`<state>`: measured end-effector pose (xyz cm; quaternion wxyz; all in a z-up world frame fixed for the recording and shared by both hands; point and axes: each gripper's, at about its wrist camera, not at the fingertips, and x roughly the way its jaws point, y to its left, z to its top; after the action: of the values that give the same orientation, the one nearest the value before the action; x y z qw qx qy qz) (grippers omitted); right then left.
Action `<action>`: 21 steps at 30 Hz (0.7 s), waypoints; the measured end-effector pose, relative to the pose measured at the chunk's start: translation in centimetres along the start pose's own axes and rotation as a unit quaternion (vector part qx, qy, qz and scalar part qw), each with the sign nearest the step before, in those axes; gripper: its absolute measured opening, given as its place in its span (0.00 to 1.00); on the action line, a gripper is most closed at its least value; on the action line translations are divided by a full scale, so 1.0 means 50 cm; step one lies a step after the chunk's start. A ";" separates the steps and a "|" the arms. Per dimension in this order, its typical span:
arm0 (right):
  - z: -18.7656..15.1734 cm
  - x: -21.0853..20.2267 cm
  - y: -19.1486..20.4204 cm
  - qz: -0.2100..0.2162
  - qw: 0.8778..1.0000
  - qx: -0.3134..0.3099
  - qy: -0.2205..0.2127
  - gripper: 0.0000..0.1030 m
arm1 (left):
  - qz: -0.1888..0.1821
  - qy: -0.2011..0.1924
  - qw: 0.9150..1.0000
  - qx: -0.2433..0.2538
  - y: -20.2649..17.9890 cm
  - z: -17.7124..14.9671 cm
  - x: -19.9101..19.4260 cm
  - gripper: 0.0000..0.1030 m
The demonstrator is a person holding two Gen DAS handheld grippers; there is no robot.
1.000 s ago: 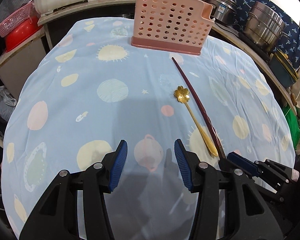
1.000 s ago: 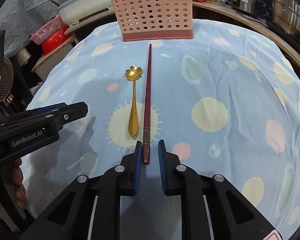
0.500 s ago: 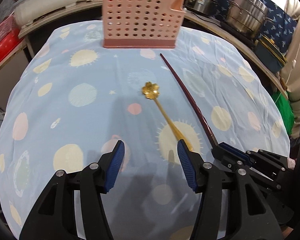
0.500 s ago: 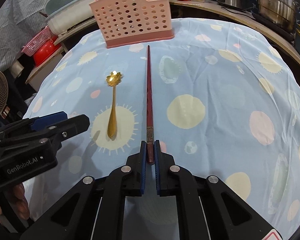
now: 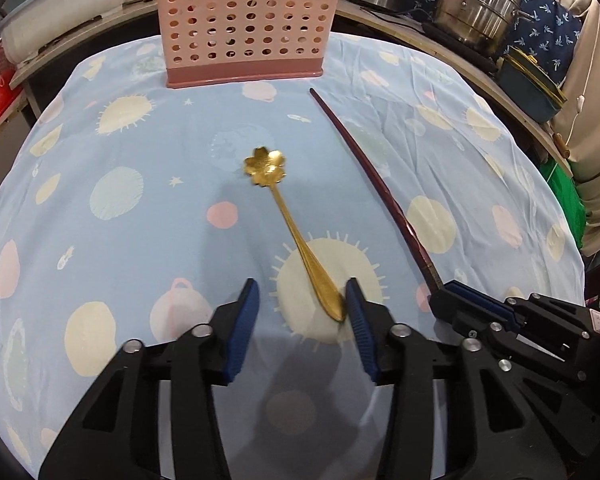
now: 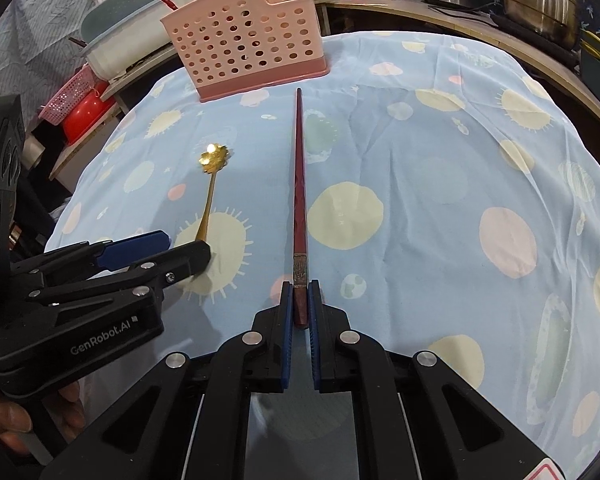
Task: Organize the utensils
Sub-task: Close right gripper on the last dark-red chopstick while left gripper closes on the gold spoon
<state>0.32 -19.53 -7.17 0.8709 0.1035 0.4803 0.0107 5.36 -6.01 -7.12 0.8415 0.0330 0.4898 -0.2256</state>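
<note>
1. Jaws of left gripper (image 5: 300, 304) spread wide, blue ribbed pads (image 5: 242, 320) on black plastic arms; gripping nothing. Low over the cloth, pointing toward 12 o'clock.
2. Gold spoon (image 5: 296, 236) lies flat on the tablecloth (image 5: 140, 240). Flower-shaped bowl at 12 o'clock; slim polished metal handle runs back to about 5 o'clock, its tip just beside the inner face of the left gripper's right pad. Cannot tell if touching.
3. Right gripper (image 6: 299, 304) jaws clenched on the butt end of the dark red chopsticks (image 6: 299, 184); narrow gap filled by the stick. From the left wrist view this gripper sits at 4 o'clock, low, near the table edge.
4. Chopsticks: long, thin, tapered, glossy red-brown, with a patterned band near the held end. Tip points to 12 o'clock, stopping short of the holder.
5. Pink utensil holder (image 6: 248, 44): rigid plastic, round perforations, darker solid base, standing upright at 11 o'clock in the right wrist view.
6. Tablecloth: pale blue, soft, slightly creased, printed with yellow suns and pastel planets.
7. Steel pots (image 5: 476, 12) at 1 o'clock in the left view, on a side counter.
</note>
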 end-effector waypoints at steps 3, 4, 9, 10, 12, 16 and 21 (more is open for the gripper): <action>-0.001 0.000 0.001 0.002 1.000 0.000 0.000 0.07 | -0.003 -0.003 1.000 -0.009 0.013 -0.003 -0.004 0.20; 0.000 0.000 0.001 0.002 1.000 0.000 0.000 0.07 | -0.007 -0.003 1.000 -0.013 0.018 -0.004 -0.006 0.17; 0.000 -0.003 0.002 0.007 1.000 0.002 -0.001 0.07 | -0.024 0.001 0.999 -0.036 0.038 -0.009 -0.013 0.10; 0.000 -0.004 0.001 0.010 1.000 0.005 -0.001 0.07 | -0.024 0.001 0.999 -0.038 0.039 -0.009 -0.016 0.10; 0.001 -0.009 0.000 0.011 1.000 0.007 -0.004 0.07 | -0.026 -0.003 0.999 -0.044 0.043 -0.007 -0.024 0.10; 0.007 -0.026 0.001 0.014 1.000 0.009 -0.014 0.07 | -0.021 -0.015 0.999 -0.046 0.053 0.000 -0.050 0.10; 0.028 -0.060 0.004 0.022 0.999 0.012 -0.036 0.07 | -0.010 -0.035 0.998 -0.050 0.065 0.020 -0.088 0.10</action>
<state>-0.10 -19.92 -3.91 0.8859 0.1246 0.4465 0.0206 5.67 -1.83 -3.45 0.8563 -0.0218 0.4713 -0.2100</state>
